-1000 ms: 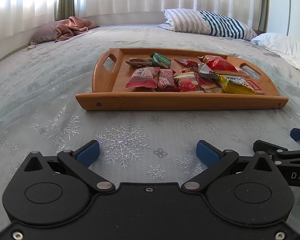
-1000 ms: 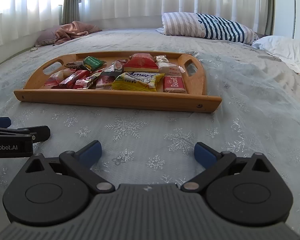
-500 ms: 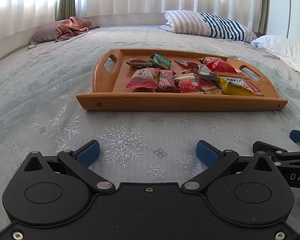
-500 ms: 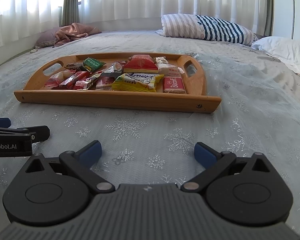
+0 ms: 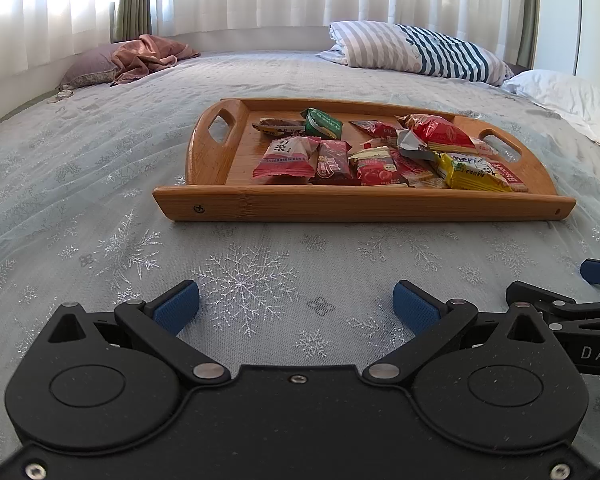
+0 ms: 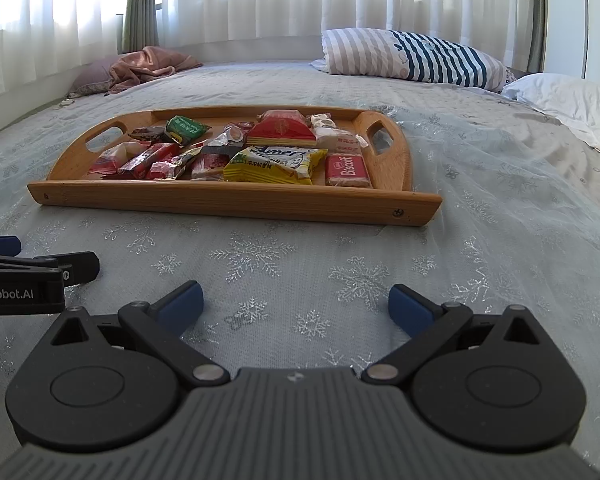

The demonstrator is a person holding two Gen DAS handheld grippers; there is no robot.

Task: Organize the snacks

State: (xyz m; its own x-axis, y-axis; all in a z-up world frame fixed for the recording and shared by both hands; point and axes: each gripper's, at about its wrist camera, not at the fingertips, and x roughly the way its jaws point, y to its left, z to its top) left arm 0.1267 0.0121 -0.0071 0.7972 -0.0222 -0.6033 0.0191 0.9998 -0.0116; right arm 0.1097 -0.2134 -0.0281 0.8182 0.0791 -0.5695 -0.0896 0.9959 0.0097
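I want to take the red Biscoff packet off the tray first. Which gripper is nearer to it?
Right. The right gripper hovers just left of the red Biscoff packet on the wooden tray; the left gripper sits farther left, opposite the tray's other end.

A home bedroom is shown. The whole foreground is taken up by a wide bed, covered with a pale grey-blue spread patterned with silver snowflakes. At its far end a striped pillow and a white pillow are laid, and a crumpled pink cloth is left over a mauve cushion near the left edge. Sheer white curtains with a green drape are hung across a daylit window behind the bed.
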